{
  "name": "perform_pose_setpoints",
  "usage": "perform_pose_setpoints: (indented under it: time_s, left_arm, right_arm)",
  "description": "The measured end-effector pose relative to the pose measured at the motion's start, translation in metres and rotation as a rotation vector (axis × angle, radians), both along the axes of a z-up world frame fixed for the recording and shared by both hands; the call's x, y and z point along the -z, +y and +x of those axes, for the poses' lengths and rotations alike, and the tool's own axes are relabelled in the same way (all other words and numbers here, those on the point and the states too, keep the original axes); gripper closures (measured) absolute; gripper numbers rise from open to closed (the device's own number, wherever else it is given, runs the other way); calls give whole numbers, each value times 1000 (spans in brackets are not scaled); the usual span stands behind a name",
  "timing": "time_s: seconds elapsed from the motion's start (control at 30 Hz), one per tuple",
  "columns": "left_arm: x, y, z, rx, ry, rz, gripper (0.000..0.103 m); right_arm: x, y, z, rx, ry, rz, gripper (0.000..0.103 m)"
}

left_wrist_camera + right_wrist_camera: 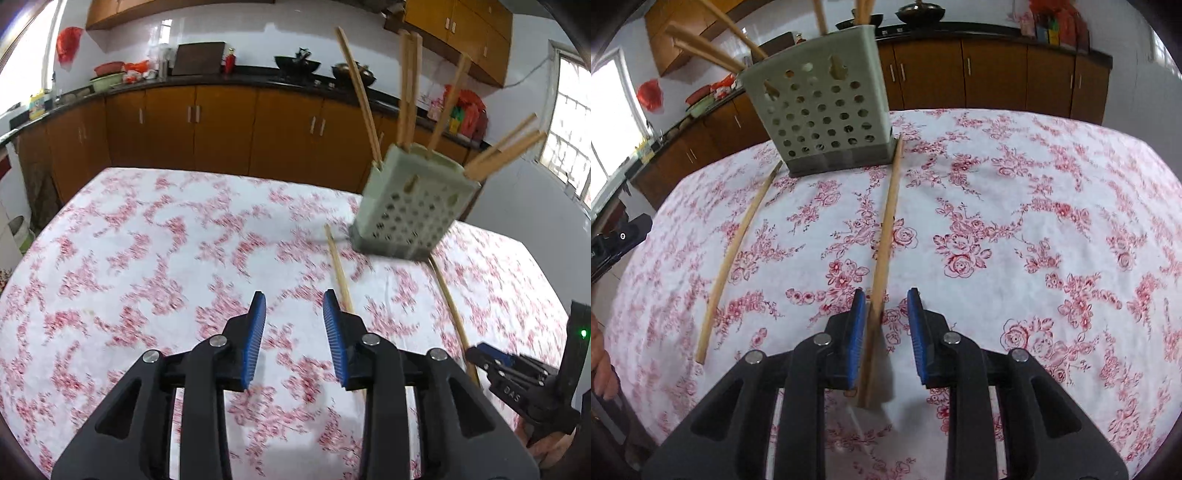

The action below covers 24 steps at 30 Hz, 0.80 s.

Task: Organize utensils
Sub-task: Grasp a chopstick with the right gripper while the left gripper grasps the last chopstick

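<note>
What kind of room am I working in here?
Most likely a home kitchen: wooden base cabinets under a dark countertop, woks on the counter, and a chopstick holder on a table with a floral tablecloth.

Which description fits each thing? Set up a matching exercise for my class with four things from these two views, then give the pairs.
Things
1. holder
2. chopstick under the right gripper
3. cloth
4. pads

Descriptions
A. blue, ribbed
B. white with red flowers
C. pale green, full of round holes
D. lying flat, far end by the holder's base

Pairs: 1-C, 2-D, 3-B, 4-A
</note>
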State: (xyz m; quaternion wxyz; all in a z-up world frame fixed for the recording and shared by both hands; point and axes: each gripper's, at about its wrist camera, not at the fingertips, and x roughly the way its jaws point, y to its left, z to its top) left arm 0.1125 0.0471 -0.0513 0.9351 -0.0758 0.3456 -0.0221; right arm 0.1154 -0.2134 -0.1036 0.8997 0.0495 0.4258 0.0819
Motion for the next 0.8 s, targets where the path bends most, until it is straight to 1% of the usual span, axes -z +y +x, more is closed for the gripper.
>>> perform_pose_setpoints:
  time_s: [0.07,0.13,0.2,0.27,0.33,0.43,0.63,0.7,0.73,0.77,0.8]
  left_arm:
    - [5,-6,-3,22,5,4,69]
    - [8,-15,-3,48,11,7,67]
    - [12,-23,-3,72,20,12,66]
    - [15,-31,-3,90,27,22,64]
    - [18,-39,-2,109,33,32,63]
    - [24,-51,0,128,50,56,63]
    - [44,-74,9,148,115,163,63]
    - [50,-77,11,141,138,172,74]
    - [52,-77,11,135,148,174,86]
    - [55,-75,14,119,164,174,94]
    - [57,-70,16,101,164,167,94]
  right_arm:
    - [1,3,0,-2,-10,-33,82]
    - [0,2,2,15,-13,-71,94]
    - [-1,-6,6,42,-9,-71,95]
    - [-2,-18,11,97,-3,-72,95]
    - [-3,-38,15,177,12,-44,95]
    - [-2,-60,17,243,20,-25,95]
    - [0,-70,15,250,21,-9,95]
    - [-1,-69,15,240,20,-5,95]
    - [-1,-67,15,229,19,-7,95]
    - [-1,-65,16,218,18,-10,95]
    - [-1,-62,19,210,18,-11,95]
